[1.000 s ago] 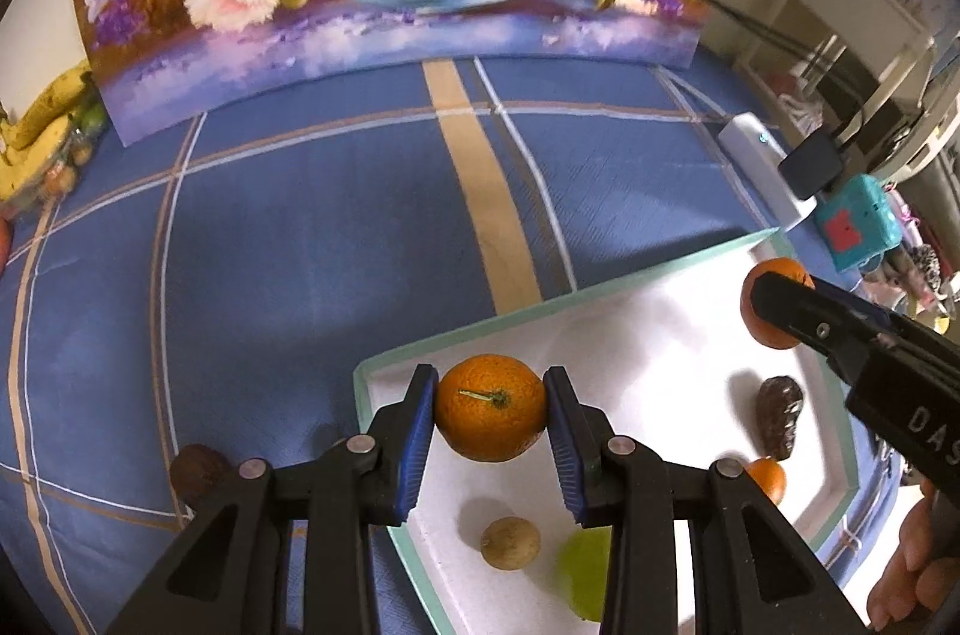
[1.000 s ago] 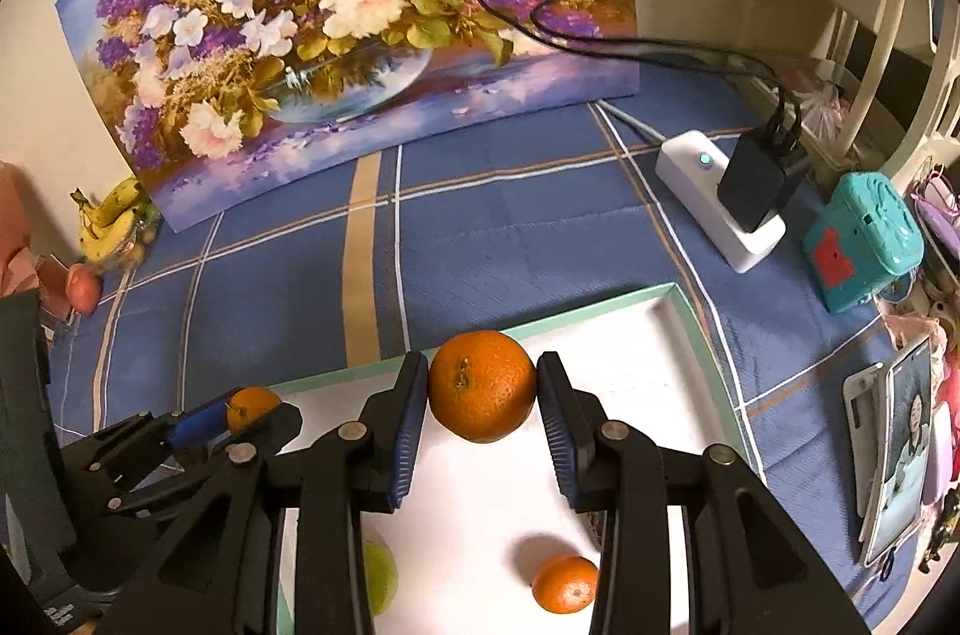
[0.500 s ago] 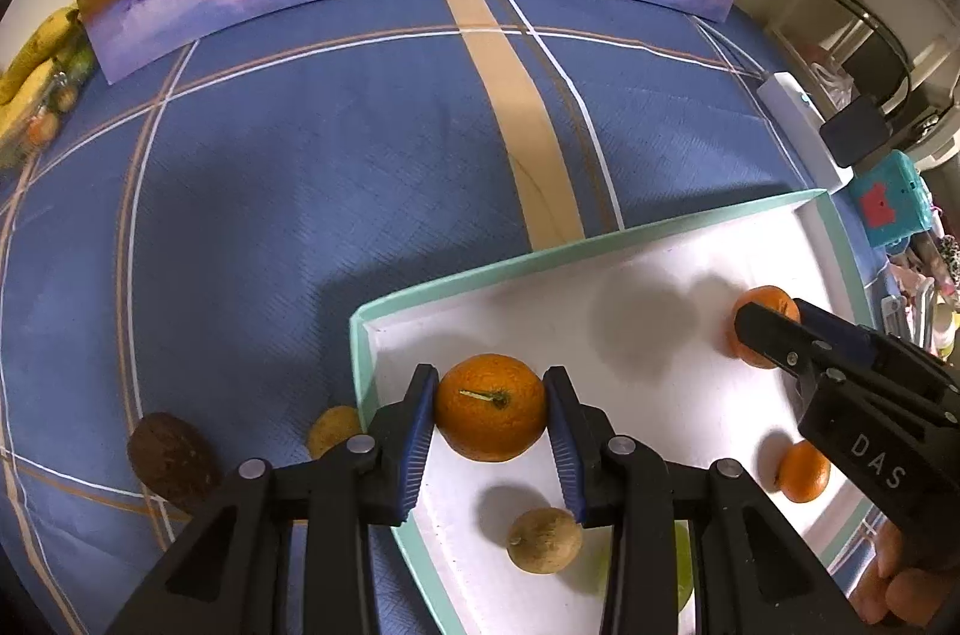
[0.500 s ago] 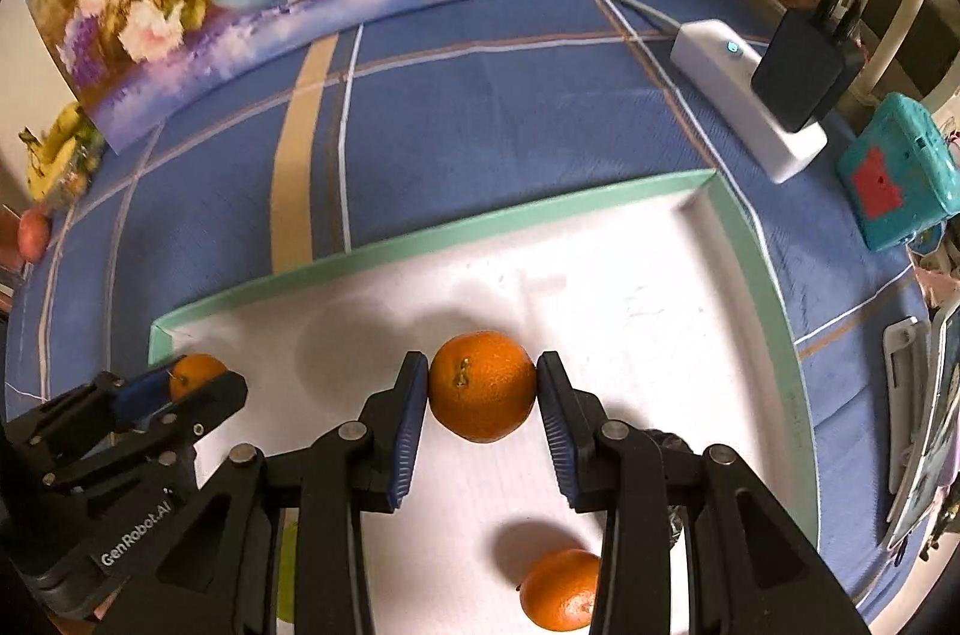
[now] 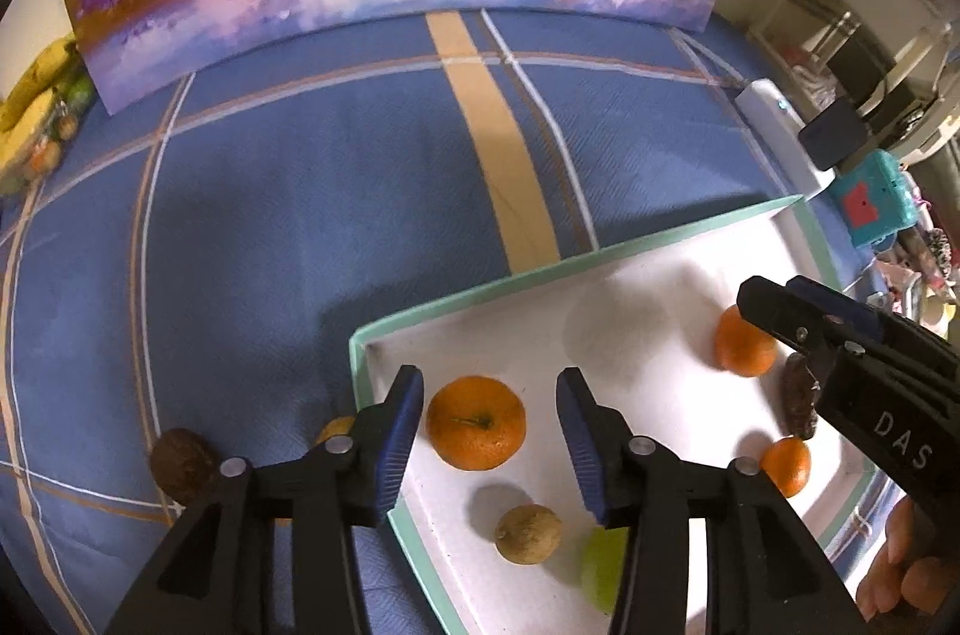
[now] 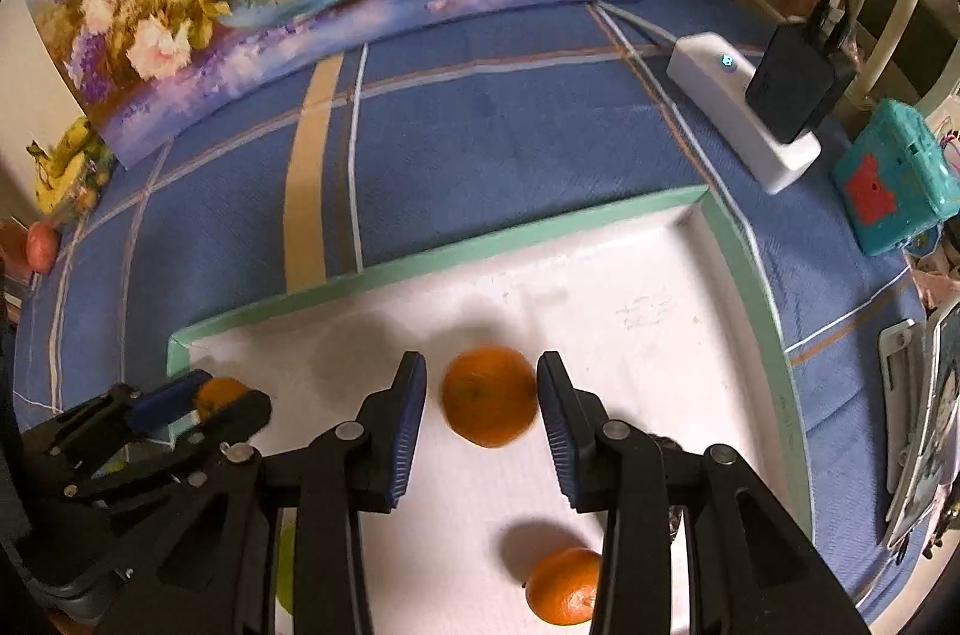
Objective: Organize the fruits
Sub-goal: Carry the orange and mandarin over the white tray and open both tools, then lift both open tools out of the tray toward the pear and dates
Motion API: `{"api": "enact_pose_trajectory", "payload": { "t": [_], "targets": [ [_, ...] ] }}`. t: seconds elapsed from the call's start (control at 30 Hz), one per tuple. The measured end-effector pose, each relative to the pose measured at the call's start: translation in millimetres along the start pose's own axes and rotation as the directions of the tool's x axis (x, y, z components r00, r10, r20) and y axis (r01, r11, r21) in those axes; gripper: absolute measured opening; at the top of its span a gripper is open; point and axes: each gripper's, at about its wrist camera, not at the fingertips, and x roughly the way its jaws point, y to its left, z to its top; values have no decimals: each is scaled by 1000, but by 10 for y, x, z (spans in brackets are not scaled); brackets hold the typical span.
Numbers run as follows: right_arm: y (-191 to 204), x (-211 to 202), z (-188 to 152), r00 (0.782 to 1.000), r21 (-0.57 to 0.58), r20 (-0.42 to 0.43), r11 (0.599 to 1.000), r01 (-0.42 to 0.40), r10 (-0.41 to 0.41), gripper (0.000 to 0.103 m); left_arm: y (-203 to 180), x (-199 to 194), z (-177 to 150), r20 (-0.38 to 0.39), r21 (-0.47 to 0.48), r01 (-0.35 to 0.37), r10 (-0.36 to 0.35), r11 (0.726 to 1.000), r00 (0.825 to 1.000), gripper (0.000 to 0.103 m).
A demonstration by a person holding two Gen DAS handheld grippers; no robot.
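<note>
Now the left gripper [image 5: 489, 431] was opening — its jaws stood clear on both sides of an orange [image 5: 476, 422] that sat on the white tray [image 5: 600, 269] near its left corner, so the release step looked all but done. Lower in the right wrist view, the right gripper [image 6: 482, 419] bracketed a second orange [image 6: 489, 395] mid-tray, pads close, contact unclear. Next, probably: lift the left gripper straight off without nudging the fruit.
</note>
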Motion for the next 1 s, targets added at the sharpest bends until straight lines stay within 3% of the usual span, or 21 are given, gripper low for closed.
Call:
{"api": "enact_pose_trajectory", "payload": {
  "t": [0.17, 0.23, 0.3, 0.33, 0.4, 0.57, 0.6, 0.67, 1.0],
  "targets": [
    [24, -169, 55, 999, -6, 45, 1000, -16, 16, 39, 115, -194, 50, 53, -34, 11, -9, 999, 999, 50],
    [43, -228, 67, 998, -13, 56, 1000, -12, 13, 39, 204, -270, 74, 74, -58, -3, 7, 998, 997, 67],
    [61, -265, 67, 998, -19, 63, 1000, -6, 7, 41, 316, -334, 102, 96, -95, -24, 33, 995, 995, 75],
    [68, -282, 62, 998, -22, 67, 1000, 0, 2, 45, 389, -359, 110, 101, -112, -33, 45, 993, 994, 77],
    [97, -280, 69, 997, -32, 75, 999, 9, -7, 67, 555, -412, 123, 112, -152, -57, 74, 987, 991, 83],
    [177, -258, 72, 995, -51, 93, 998, 32, -27, 70, 874, -480, 114, 123, -233, -126, 158, 964, 980, 100],
    [189, -250, 69, 995, -53, 95, 998, 31, -26, 76, 939, -492, 103, 123, -251, -135, 170, 959, 978, 103],
    [226, -223, 69, 995, -64, 94, 998, 28, -22, 88, 1056, -502, 92, 121, -284, -148, 189, 947, 975, 103],
    [412, -118, 34, 995, -109, 96, 993, 41, -30, 94, 1323, -516, 12, 93, -342, -189, 233, 921, 968, 103]
  ]
}}
